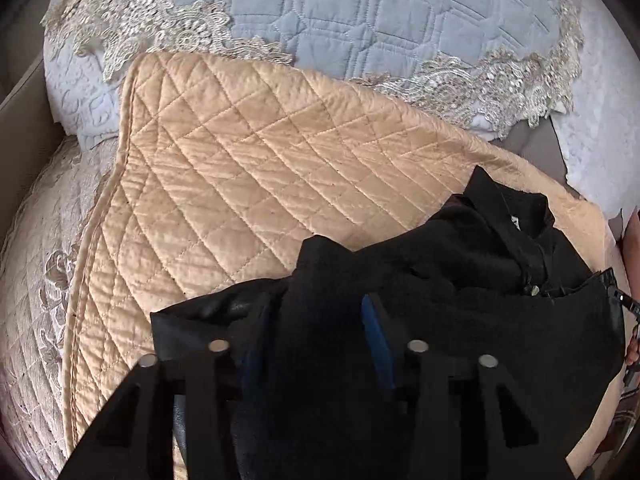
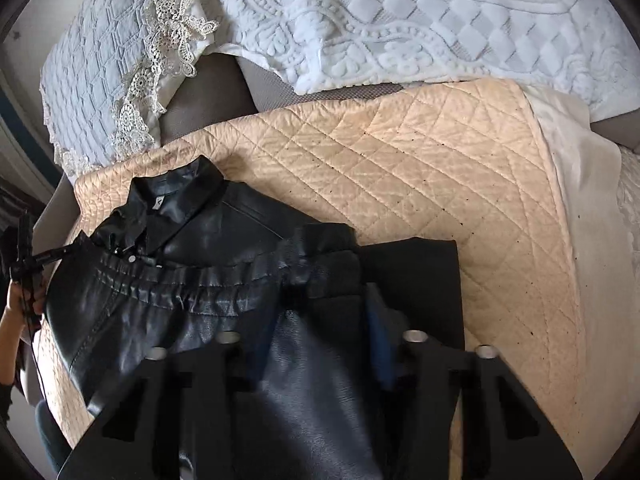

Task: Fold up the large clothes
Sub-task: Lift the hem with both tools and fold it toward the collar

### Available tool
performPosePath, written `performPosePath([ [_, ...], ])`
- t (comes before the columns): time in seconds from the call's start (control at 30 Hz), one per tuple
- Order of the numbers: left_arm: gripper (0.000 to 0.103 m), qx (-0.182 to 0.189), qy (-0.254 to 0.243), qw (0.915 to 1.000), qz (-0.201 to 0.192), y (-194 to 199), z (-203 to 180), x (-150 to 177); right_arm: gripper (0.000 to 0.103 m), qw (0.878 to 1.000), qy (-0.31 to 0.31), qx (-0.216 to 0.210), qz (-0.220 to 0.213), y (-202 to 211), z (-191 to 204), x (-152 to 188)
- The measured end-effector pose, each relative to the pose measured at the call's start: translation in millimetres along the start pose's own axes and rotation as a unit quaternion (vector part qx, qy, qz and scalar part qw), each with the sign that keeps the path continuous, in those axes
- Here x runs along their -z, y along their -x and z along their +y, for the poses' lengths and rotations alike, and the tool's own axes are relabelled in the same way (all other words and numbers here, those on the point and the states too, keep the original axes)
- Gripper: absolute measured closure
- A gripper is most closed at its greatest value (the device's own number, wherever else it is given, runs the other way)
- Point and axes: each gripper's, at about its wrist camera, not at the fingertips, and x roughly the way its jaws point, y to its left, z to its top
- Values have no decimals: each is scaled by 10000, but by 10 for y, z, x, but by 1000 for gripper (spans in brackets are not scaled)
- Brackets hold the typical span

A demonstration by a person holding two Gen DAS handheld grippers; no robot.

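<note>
A black leather jacket lies crumpled on a beige quilted mat, its collar pointing away from me. In the left wrist view the jacket shows its matte lining, with the collar at the right. My left gripper is shut on a bunched fold of the jacket that fills the gap between its blue pads. My right gripper is shut on a glossy leather fold near the gathered hem. The cloth hides both grippers' fingertips.
The beige mat covers a sofa seat. A blue-grey quilted cover with lace trim lies behind it, and a white embossed cover at the back right. A pale embroidered cover borders the left. A person's hand shows at the edge.
</note>
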Motion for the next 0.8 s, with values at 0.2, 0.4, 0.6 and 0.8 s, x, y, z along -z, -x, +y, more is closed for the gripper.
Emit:
performPosePath([
  [0.2,97,-6,-92,9957,-921,473,-84,73,94,9987,129,-49,-483,293,115,-31],
  [0.4,98,-24,184,9813,-1917,869,-124,-112,94,9897,-115,-24,-1424,624,133,-268],
  [0.6,97,-710,169,9896,-1243,-57,-78,-208,94,9922,-400,480,-1075,-90,-108,-489],
  [0.8,96,-804,175,9899,-1155,-358,-18,-118,92,9945,-309,716,-703,-691,-248,-425],
])
